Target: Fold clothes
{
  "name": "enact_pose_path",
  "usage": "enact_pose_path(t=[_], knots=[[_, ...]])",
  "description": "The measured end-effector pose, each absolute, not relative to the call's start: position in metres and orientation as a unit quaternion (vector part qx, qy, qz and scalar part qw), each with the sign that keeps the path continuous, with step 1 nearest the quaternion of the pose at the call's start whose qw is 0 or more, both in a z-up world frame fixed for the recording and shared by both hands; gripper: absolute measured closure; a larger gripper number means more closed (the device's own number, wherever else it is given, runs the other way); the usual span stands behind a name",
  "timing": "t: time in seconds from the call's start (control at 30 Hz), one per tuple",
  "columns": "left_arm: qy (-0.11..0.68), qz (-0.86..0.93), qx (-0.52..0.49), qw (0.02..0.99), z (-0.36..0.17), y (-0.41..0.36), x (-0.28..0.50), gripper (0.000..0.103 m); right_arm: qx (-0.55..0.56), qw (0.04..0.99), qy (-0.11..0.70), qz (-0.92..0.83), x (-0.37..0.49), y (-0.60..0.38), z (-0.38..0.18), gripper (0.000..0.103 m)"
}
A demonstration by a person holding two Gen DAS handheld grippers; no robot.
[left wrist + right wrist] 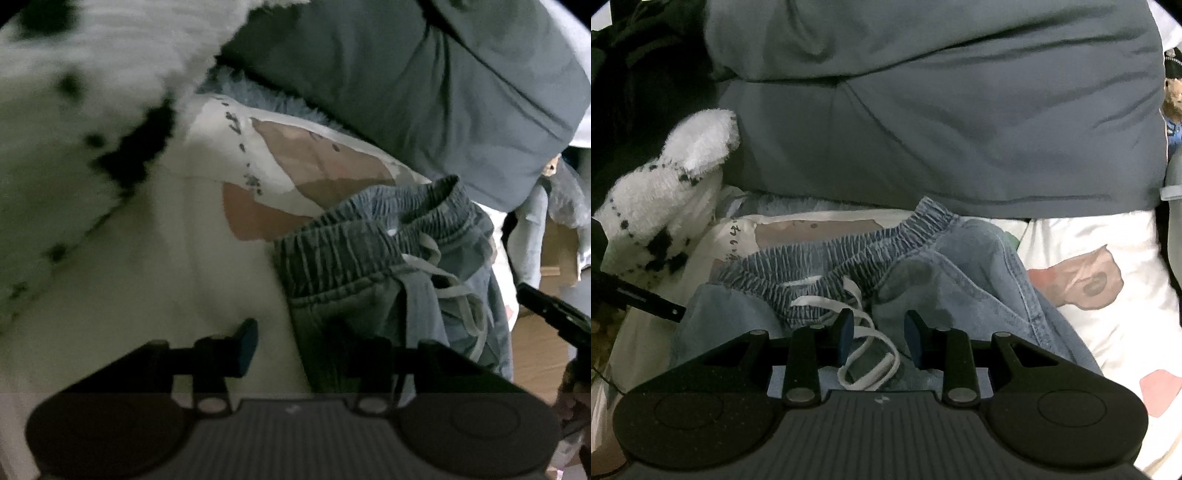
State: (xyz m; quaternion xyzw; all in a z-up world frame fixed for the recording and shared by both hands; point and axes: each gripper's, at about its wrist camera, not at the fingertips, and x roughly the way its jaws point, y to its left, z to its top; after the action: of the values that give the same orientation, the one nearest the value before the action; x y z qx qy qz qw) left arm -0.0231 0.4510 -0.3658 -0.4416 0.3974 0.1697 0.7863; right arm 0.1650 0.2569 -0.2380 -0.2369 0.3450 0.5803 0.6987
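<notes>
Light-blue jeans [964, 266] with a gathered elastic waistband [343, 251] and a white drawstring [871, 354] lie crumpled on a white bed sheet [1082, 236] printed with brown shapes. My left gripper [306, 347] is at the jeans' left edge, jaws apart: one finger over the sheet, the other over the denim [369, 321], neither pad pressing. My right gripper [879, 332] hangs low over the waistband front, jaws apart. Drawstring loops and denim lie in the gap, and no pad clearly presses on them. Each view shows a dark part of the other gripper at its edge.
A big grey-blue duvet [942, 122] is bunched up right behind the jeans. A fluffy white blanket with black spots [74, 122] lies to the left. Past the bed's right side are cardboard boxes [554, 254] and a wooden floor [539, 354].
</notes>
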Motion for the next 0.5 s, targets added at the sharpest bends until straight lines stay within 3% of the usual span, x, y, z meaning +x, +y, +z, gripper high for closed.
enact_pose_path(t=[0.3, 0.4, 0.5], knots=[[0.426, 0.174, -0.364, 0.810, -0.359, 0.435, 0.006, 0.058, -0.238, 0.707, 0.349, 0.567, 0.171, 0.243, -0.234, 0.066], [0.440, 0.170, -0.324, 0.820, -0.356, 0.427, 0.019, 0.061, -0.240, 0.711, 0.350, 0.561, 0.174, 0.237, -0.233, 0.066], [0.448, 0.157, -0.307, 0.825, -0.355, 0.422, 0.029, 0.072, -0.240, 0.715, 0.350, 0.555, 0.177, 0.231, -0.231, 0.066]])
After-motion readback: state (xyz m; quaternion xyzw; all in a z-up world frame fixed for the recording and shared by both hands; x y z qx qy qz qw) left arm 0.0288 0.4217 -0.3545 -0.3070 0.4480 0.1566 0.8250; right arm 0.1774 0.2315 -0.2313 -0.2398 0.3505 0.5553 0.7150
